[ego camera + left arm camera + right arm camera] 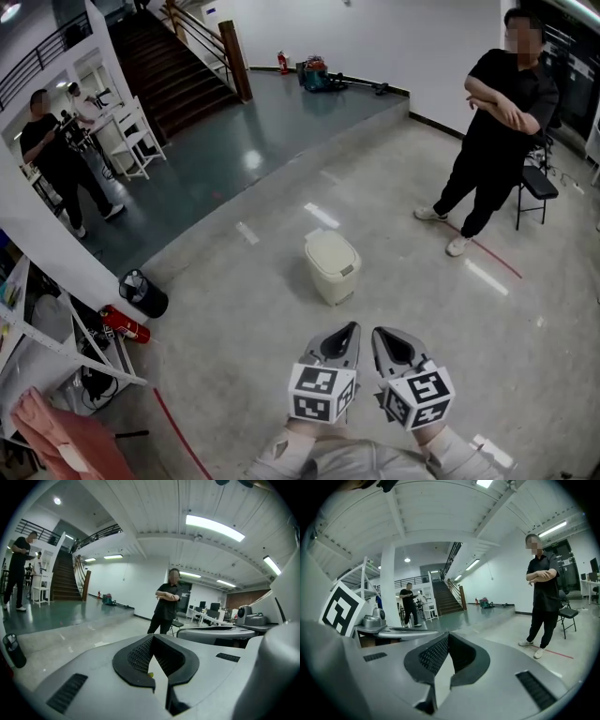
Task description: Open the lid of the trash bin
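Observation:
A small cream trash bin (331, 265) stands on the pale concrete floor in the head view, its lid down. My left gripper (352, 327) and right gripper (377, 332) are side by side near the bottom edge, a short way in front of the bin and pointing toward it, touching nothing. Both are shut, with the jaws meeting at the tips and nothing between them. The left gripper (152, 636) and the right gripper (448, 634) look level across the room in their own views, so the bin is hidden there.
A person in black (492, 122) stands at the right beside a black chair (536, 187). A second person (56, 159) is at the far left. A black cylinder (142, 292), a red extinguisher (127, 325) and a white shelf (56, 347) sit at the left.

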